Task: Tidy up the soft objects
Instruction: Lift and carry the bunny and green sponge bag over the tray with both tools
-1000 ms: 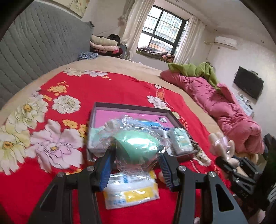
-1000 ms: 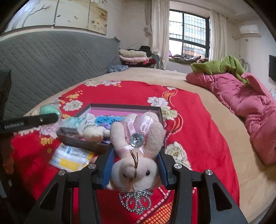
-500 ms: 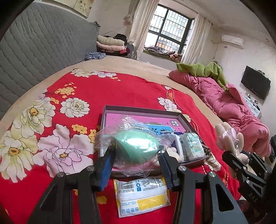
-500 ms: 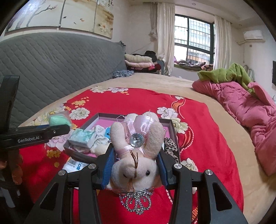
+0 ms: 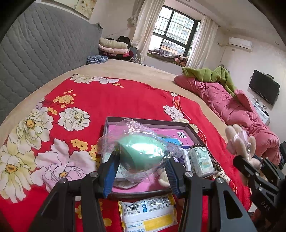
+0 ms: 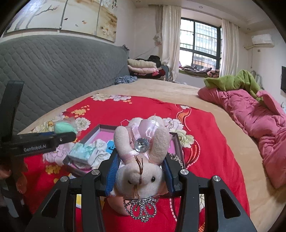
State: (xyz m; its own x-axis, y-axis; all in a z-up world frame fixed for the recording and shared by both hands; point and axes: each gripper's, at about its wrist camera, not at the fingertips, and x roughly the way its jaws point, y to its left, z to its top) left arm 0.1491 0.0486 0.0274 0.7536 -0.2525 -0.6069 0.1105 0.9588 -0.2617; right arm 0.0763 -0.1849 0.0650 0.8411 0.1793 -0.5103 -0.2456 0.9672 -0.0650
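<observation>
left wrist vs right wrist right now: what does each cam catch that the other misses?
Left wrist only: the wall TV and most of the white-and-yellow packet lying on the bedspread in front of the box.

Right wrist only: the plush rabbit's face and its rhinestone crown, and the painted panels above the headboard.

Both: the left tool shut on the bagged green sponge, the right tool shut on the plush rabbit, the pink-lined box and the red floral bedspread.
</observation>
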